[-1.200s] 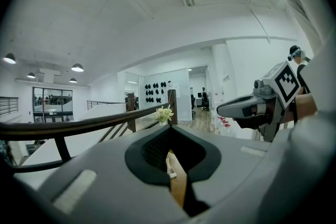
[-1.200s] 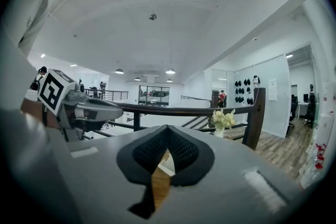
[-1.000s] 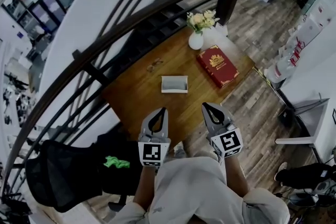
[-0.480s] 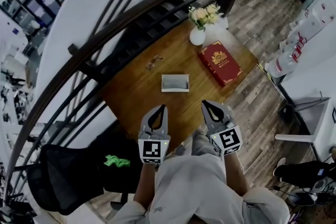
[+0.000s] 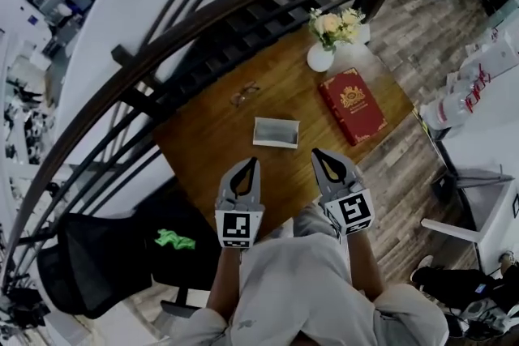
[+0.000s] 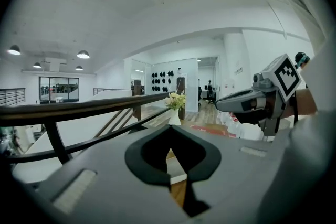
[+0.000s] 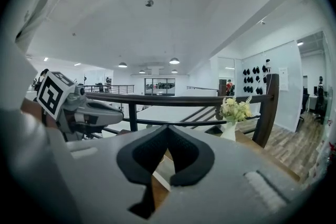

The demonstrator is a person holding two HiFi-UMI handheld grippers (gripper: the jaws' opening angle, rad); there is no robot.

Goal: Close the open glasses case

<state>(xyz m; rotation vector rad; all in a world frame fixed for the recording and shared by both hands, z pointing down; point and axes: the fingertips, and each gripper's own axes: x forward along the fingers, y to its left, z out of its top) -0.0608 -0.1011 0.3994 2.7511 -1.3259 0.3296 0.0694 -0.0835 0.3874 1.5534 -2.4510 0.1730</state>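
Note:
The open glasses case [image 5: 276, 133], pale grey and rectangular, lies mid-table on the wooden table [image 5: 211, 134]. My left gripper [image 5: 252, 162] and right gripper [image 5: 317, 153] hover side by side at the table's near edge, short of the case, both shut and holding nothing. In the left gripper view the shut left gripper [image 6: 168, 126] points toward the case [image 6: 176, 166], glimpsed through the jaws' hollow. The right gripper [image 7: 168, 127] likewise frames a bit of the case [image 7: 160, 168].
A pair of glasses [image 5: 244, 93] lies beyond the case. A white vase of flowers [image 5: 322, 56] and a red book [image 5: 354, 104] sit at the table's far right. A dark stair railing [image 5: 203, 20] runs behind the table. A black chair [image 5: 97, 263] stands at lower left.
The head view has shifted a little, so the table, case and vase sit slightly further right. Both grippers keep their place in front of the body, still shut.

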